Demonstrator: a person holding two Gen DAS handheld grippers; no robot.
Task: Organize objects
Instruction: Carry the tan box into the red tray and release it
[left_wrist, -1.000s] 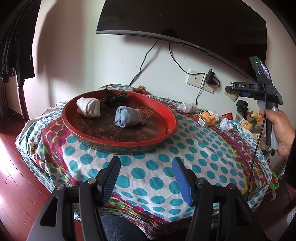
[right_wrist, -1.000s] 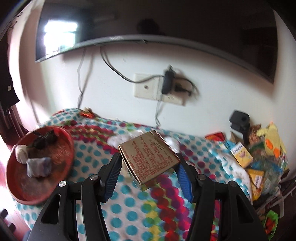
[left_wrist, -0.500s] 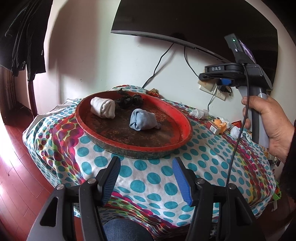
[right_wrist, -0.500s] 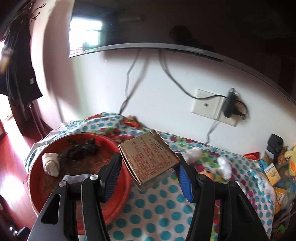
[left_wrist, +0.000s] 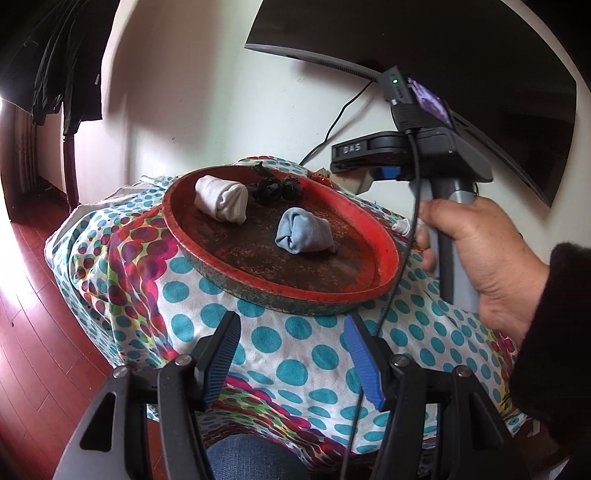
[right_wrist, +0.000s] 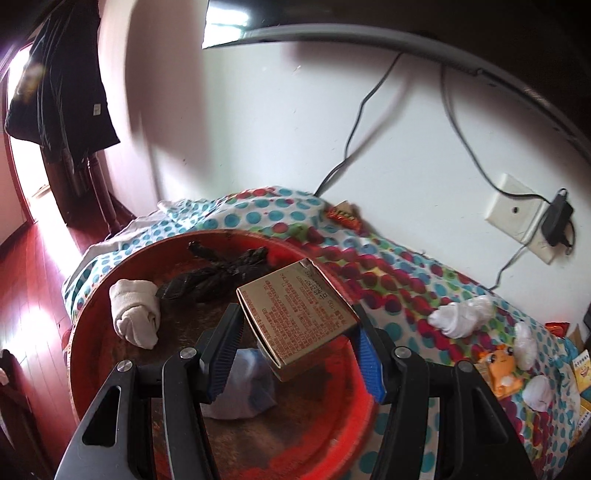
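My right gripper (right_wrist: 297, 349) is shut on a gold printed box (right_wrist: 297, 312), held in the air over the round red tray (right_wrist: 325, 439). In the tray lie a white rolled cloth (right_wrist: 135, 317), a black crumpled bag (right_wrist: 214, 273) and a pale blue cloth (right_wrist: 247, 387) under the box. In the left wrist view the same red tray (left_wrist: 388, 254) holds the white roll (left_wrist: 221, 197), the blue cloth (left_wrist: 303, 236) and the black bag (left_wrist: 275, 188). My left gripper (left_wrist: 291, 354) stands open and empty above the dotted tablecloth (left_wrist: 295, 369), short of the tray's near rim. A hand (left_wrist: 484, 254) holds the right gripper's handle beside the tray.
White crumpled wads (right_wrist: 461, 315), an orange toy box (right_wrist: 502, 369) and small packets lie on the cloth right of the tray. A wall socket with a charger (right_wrist: 557, 218) and cables hang behind. A dark screen (left_wrist: 443, 55) is mounted above. Dark clothes (right_wrist: 59, 85) hang at the left.
The right gripper has carried the gold box leftwards from the middle of the table to over the red tray. The left gripper drifted slightly, staying open.
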